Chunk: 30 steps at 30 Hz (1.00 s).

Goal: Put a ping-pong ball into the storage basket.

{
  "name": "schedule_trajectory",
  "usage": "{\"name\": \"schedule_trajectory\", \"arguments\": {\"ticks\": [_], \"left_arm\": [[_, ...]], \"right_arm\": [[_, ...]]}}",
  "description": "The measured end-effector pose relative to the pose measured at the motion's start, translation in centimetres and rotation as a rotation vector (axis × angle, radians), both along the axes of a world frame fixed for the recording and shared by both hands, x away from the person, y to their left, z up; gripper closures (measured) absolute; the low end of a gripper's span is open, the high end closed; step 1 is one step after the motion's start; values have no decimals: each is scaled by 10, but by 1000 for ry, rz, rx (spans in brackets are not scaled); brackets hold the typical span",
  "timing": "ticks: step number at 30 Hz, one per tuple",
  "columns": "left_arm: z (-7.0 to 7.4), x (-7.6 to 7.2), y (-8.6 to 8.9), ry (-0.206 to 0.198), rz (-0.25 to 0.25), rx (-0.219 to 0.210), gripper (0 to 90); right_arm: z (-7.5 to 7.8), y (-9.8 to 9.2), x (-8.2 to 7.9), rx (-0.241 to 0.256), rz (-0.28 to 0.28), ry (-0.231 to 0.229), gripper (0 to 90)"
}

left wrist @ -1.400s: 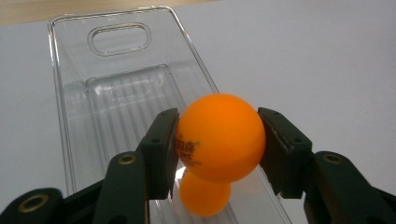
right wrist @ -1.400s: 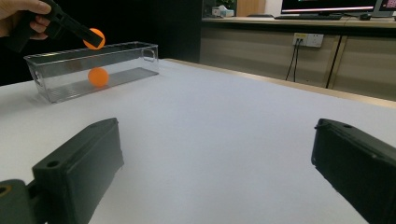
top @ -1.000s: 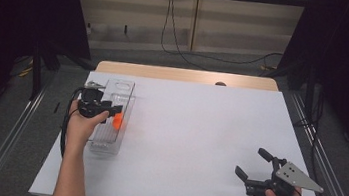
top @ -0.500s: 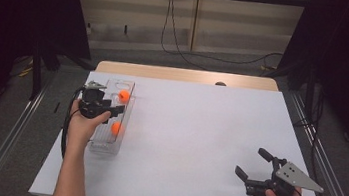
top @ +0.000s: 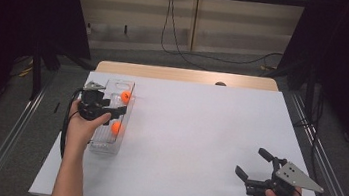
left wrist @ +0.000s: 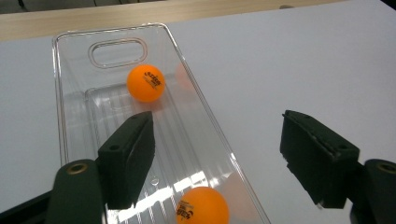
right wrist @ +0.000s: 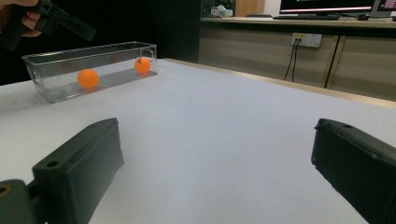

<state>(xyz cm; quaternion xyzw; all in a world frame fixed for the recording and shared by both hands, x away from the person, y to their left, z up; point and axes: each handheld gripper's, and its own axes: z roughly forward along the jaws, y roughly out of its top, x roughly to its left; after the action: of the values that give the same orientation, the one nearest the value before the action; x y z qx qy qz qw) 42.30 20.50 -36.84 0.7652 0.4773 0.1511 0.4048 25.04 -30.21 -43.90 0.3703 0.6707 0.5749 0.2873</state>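
A clear plastic tray [top: 104, 146] lies on the white table near its left edge. Two orange balls rest in it, one at the far end [top: 125, 96] and one near the middle [top: 116, 128]. My left gripper [top: 113, 106] hovers above the tray, open and holding nothing. In the left gripper view the far ball [left wrist: 145, 83] lies beyond the jaws and the near ball [left wrist: 202, 205] lies below them, inside the tray [left wrist: 60, 93]. My right gripper [top: 250, 161] stands open over bare table at the front right.
The white table top [top: 199, 126] spreads wide between the two grippers. A wooden strip [top: 185, 74] runs along its far edge. In the right gripper view the tray [right wrist: 56, 91] with both balls stands far off at the left, the left gripper [right wrist: 56, 21] above it.
A second ago one ball showed beside the left gripper's jaws; now two lie in the tray, one at its far end. The right gripper has stayed put.
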Motion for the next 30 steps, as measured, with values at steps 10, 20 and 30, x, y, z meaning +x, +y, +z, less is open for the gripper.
{"name": "schedule_trajectory", "arguments": {"ticks": [10, 20, 30], "left_arm": [[0, -17, 0, -41, -23, -27, 181], [-6, -36, -4, -108, -51, -58, 122], [-15, -51, -6, -144, -98, -74, 44]], "right_arm": [[0, -1, 1, 2, -2, -2, 16], [0, -4, -3, 1, -15, -4, 16], [0, -5, -2, 5, -22, 0, 16]]}}
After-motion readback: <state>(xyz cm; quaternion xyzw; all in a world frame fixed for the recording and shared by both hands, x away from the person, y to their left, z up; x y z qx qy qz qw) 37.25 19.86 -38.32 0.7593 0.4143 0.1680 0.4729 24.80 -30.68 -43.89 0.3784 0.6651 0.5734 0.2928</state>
